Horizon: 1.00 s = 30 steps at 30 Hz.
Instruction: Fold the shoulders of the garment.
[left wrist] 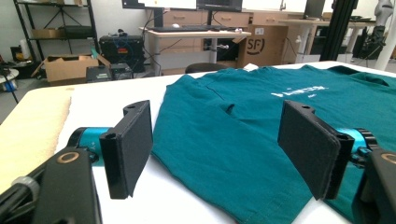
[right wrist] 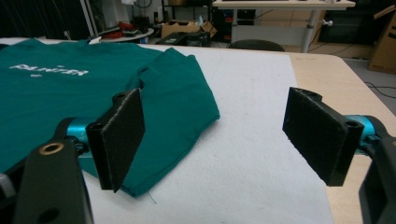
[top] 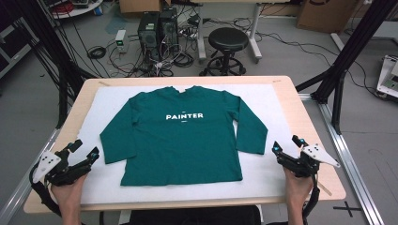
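Green shirt (top: 178, 136) lettered "PAINTER"

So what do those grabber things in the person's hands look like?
Each one is a black frame. The left gripper and right gripper both have two flat, black, rectangular jaws with rough-looking pads, shiny blue round parts behind them and a brass-coloured ring on the frame. A pale grey three-cornered plate with small holes sits on top of each, and a black cable trails behind. No sleeves show on the forearms.
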Each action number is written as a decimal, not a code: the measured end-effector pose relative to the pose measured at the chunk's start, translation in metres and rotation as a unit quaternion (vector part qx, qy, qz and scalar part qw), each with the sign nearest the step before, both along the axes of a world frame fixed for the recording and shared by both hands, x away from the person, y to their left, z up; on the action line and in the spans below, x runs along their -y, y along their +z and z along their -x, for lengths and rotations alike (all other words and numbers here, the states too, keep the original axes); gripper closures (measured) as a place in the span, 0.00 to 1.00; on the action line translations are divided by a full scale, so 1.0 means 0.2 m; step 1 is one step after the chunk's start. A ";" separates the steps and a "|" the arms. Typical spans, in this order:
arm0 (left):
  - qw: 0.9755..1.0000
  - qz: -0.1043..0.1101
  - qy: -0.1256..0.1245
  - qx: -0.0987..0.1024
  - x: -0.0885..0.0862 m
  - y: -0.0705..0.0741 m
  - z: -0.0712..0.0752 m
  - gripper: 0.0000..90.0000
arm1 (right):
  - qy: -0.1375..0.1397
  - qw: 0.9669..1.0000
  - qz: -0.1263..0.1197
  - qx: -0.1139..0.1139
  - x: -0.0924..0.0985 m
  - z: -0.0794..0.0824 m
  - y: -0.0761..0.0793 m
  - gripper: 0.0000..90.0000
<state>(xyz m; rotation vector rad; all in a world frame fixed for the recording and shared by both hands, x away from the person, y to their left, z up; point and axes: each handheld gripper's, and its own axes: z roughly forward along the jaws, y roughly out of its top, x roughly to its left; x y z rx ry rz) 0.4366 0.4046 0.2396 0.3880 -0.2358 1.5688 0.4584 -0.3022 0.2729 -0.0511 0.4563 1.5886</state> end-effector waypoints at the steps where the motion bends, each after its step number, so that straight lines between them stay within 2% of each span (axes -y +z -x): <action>1: 1.000 0.000 0.000 0.000 0.00 0.00 0.00 0.29 | 0.001 1.000 0.001 0.002 0.00 0.00 0.00 0.24; 8: 1.000 0.003 0.001 -0.004 0.00 0.01 0.00 0.29 | 0.002 1.000 0.000 0.008 0.00 0.00 -0.01 0.24; 20: 0.999 0.010 0.019 -0.030 0.02 0.03 0.01 0.29 | 0.000 1.000 -0.002 0.006 0.00 0.00 -0.01 0.24; 27: 0.999 -0.004 0.022 -0.023 0.02 0.02 0.01 0.37 | -0.003 1.000 -0.004 0.006 0.00 0.00 -0.01 0.24; 29: 0.999 -0.006 0.019 -0.026 0.02 0.02 0.01 0.38 | -0.003 1.000 -0.004 0.005 0.00 0.00 -0.01 0.24; 30: 0.999 -0.009 0.010 -0.038 0.02 0.02 0.01 0.39 | -0.003 1.000 -0.005 0.005 0.00 0.00 0.00 0.24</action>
